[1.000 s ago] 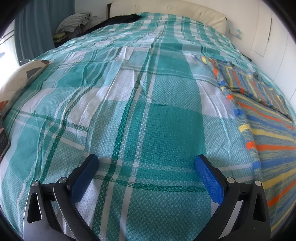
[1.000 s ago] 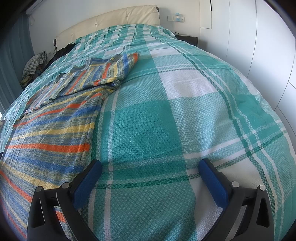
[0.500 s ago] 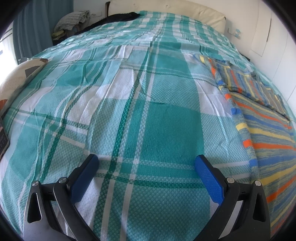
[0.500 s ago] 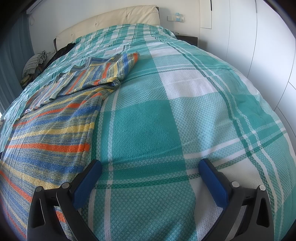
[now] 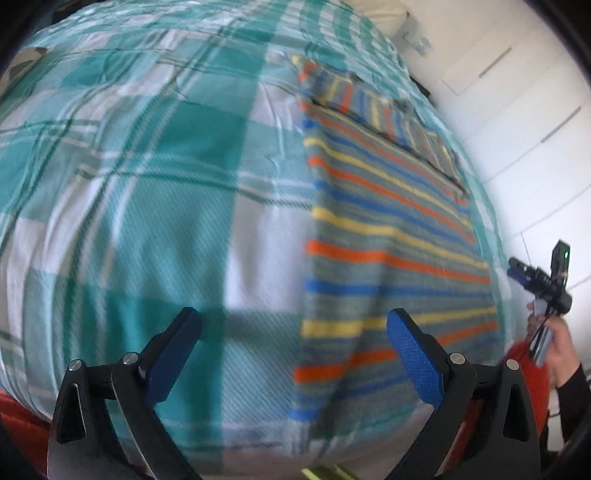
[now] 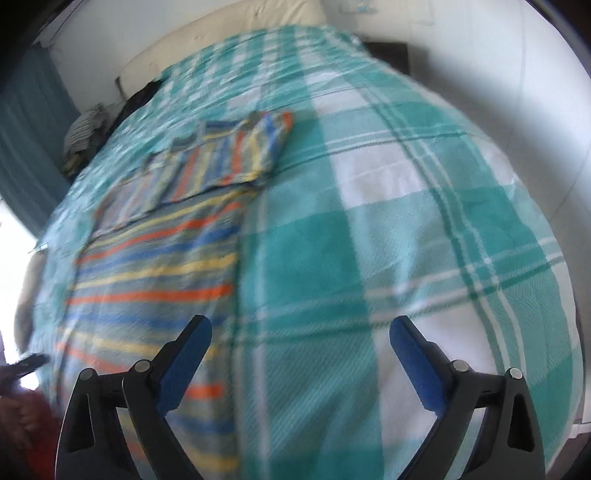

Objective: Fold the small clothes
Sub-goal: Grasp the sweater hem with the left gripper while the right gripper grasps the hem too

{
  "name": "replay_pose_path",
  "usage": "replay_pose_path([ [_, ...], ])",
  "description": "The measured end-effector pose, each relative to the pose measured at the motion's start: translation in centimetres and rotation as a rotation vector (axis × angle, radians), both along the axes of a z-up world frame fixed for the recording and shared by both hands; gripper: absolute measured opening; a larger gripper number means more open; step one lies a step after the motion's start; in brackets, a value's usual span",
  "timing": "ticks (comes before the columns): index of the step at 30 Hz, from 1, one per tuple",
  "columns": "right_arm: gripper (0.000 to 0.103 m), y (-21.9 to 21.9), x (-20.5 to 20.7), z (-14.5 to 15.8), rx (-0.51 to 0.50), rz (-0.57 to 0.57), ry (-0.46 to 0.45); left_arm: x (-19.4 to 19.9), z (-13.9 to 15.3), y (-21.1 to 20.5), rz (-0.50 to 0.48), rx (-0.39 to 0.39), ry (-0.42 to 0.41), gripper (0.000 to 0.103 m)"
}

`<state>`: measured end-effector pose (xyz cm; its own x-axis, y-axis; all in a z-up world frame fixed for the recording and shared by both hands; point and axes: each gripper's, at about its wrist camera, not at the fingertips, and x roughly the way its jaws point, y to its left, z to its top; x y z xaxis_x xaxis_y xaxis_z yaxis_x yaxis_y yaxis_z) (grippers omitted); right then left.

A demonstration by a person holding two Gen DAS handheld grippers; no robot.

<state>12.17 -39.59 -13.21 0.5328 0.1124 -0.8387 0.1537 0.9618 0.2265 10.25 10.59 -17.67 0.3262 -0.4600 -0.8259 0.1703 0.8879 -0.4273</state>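
Striped knit cloth in grey with orange, blue and yellow bands, the small garment (image 5: 391, 236) lies flat on the teal and white checked woven bedspread (image 5: 147, 184); its far end, toward the cream padded headboard (image 6: 221, 33), is already turned over into a narrow flap, while its near end reaches the bed's foot.

Both pictures are smeared by motion, so fine detail of hems and seams cannot be read.

The left gripper (image 5: 293, 354) hangs over the garment's left side edge near the foot of the bed, blue pads spread wide with nothing between them. The right gripper (image 6: 301, 360) hangs just beyond the garment's right side edge, over bare bedspread; its jaws have just been closing a little, yet they stand wide and hold nothing. In the left wrist view the person's right hand (image 5: 554, 339), in a dark sleeve, shows at the bedspread's right edge.

The garment looks light, thin and limp. It should drape and sag from any single pinch, and it may drag or wrinkle over the textured bedspread instead of sliding cleanly. The two near corners at the hem look like the best hold, one per gripper, pinching garment cloth alone and not the bedspread beneath.
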Motion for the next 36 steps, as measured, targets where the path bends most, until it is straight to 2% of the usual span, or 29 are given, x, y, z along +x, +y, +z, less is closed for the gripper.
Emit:
replay_pose_path([
  [2,0.097,1.1,-1.6,1.0,0.059,0.082,0.093,-1.8,-0.4,-2.1,-0.098,0.038,0.027,0.093],
  [4,0.097,2.5,-3.8,0.8,0.105,0.154,0.208,-3.2,-0.8,-3.7,-0.168,0.121,0.035,0.085],
  [6,0.096,3.9,-6.1,-0.1,0.119,0.197,0.308,-4.1,-1.0,-4.6,-0.199,0.186,0.04,0.081],
  [9,0.091,5.4,-8.2,-1.7,0.152,0.215,0.371,-4.4,-1.2,-5.0,-0.215,0.196,0.068,0.067],
  [11,0.088,5.8,-8.3,-2.8,0.178,0.203,0.372,-4.3,-1.7,-5.1,-0.211,0.219,0.089,0.039],
  [12,0.081,5.9,-8.2,-3.2,0.176,0.197,0.373,-4.5,-2.0,-5.1,-0.211,0.231,0.097,0.029],
  [13,0.062,6.0,-8.0,-4.0,0.185,0.19,0.392,-4.3,-2.2,-5.0,-0.211,0.225,0.114,0.005],
  [14,0.046,6.1,-7.8,-4.7,0.209,0.186,0.413,-4.4,-2.2,-5.0,-0.207,0.212,0.128,0.005],
  [15,0.003,6.2,-7.7,-5.1,0.229,0.179,0.425,-4.3,-2.1,-4.8,-0.198,0.205,0.133,0.005],
  [18,0.005,6.4,-7.5,-4.5,0.241,0.204,0.42,-4.7,-1.5,-4.1,-0.172,0.168,0.133,0.004],
  [21,0.005,6.2,-7.1,-2.5,0.27,0.205,0.358,-4.1,-1.0,-2.9,-0.128,0.064,0.139,0.004],
  [25,0.005,4.6,-5.2,-0.9,0.322,0.16,0.25,-1.3,1.3,-1.2,-0.076,-0.046,0.075,0.004],
  [30,0.005,2.0,0.0,0.3,0.387,0.085,0.133,6.3,5.0,-1.4,-0.036,-0.061,-0.019,0.004],
  [36,0.005,0.9,11.0,2.8,0.382,0.051,0.02,18.9,6.9,-4.3,-0.002,-0.007,-0.083,0.004],
])
